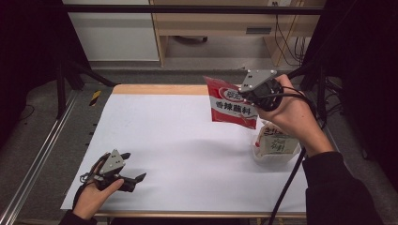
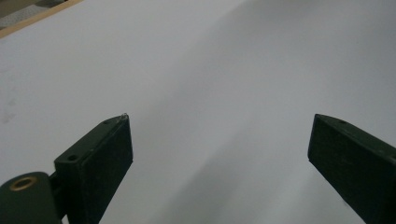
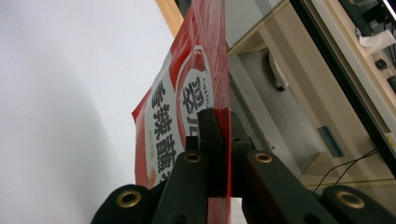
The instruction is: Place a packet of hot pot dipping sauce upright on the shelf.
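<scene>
A red seasoning packet (image 1: 231, 104) with white panels and Chinese lettering hangs in the air above the right part of the white sheet (image 1: 178, 140). My right gripper (image 1: 248, 96) is shut on its edge. In the right gripper view the two black jaws press on the packet (image 3: 187, 107) from both sides at my right gripper (image 3: 223, 140). Near the front left corner of the sheet a hand holds my left gripper (image 1: 133, 166) low over it. My left gripper (image 2: 219, 154) stands open there, jaws wide apart with bare white sheet between them.
A white pouch (image 1: 274, 143) with dark lettering lies on the sheet under the right hand. The wooden table edge (image 1: 155, 89) runs along the back. Black frame posts stand at both sides, and a cable (image 1: 286, 183) trails toward the front edge.
</scene>
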The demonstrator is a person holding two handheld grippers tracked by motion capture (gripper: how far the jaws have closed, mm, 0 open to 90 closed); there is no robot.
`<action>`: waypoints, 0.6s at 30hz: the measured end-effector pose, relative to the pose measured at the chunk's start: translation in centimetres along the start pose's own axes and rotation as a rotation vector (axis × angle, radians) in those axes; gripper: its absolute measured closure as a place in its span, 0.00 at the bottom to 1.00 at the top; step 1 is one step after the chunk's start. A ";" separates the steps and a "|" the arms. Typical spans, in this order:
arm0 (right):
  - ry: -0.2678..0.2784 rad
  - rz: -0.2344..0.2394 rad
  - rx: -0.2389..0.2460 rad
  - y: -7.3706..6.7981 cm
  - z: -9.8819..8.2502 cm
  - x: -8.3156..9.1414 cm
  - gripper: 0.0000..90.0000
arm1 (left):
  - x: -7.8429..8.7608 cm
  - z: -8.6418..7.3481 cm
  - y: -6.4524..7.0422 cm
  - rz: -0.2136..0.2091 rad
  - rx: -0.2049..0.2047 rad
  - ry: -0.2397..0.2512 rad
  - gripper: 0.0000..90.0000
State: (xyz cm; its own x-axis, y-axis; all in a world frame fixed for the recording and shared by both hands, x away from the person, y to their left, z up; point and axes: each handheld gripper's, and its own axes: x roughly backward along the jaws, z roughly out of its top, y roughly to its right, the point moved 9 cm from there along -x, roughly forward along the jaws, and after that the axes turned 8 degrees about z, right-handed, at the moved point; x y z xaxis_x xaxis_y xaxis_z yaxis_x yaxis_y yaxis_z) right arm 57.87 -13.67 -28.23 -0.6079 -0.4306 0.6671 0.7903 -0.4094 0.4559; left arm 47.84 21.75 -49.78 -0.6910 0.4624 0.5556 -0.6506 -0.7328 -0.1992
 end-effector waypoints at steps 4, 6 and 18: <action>-0.001 -0.005 -0.026 0.7 -0.9 -0.2 0.99 | -0.1 -0.1 0.2 -0.005 -0.006 -0.008 0.07; 0.004 -0.015 -0.037 1.1 -1.3 -0.2 0.99 | -0.2 -0.2 0.2 -0.006 -0.007 -0.013 0.07; 0.068 -0.061 -0.113 3.8 -2.8 -0.8 1.00 | -0.5 -0.6 0.3 -0.007 -0.005 -0.037 0.07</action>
State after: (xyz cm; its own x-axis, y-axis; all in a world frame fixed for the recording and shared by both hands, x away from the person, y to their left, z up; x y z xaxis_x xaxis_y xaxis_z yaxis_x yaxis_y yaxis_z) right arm 61.16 -17.18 -28.70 -0.6614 -0.4539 0.5971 0.7404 -0.5226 0.4227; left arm 47.81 21.59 -50.66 -0.6744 0.4482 0.5867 -0.6567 -0.7274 -0.1991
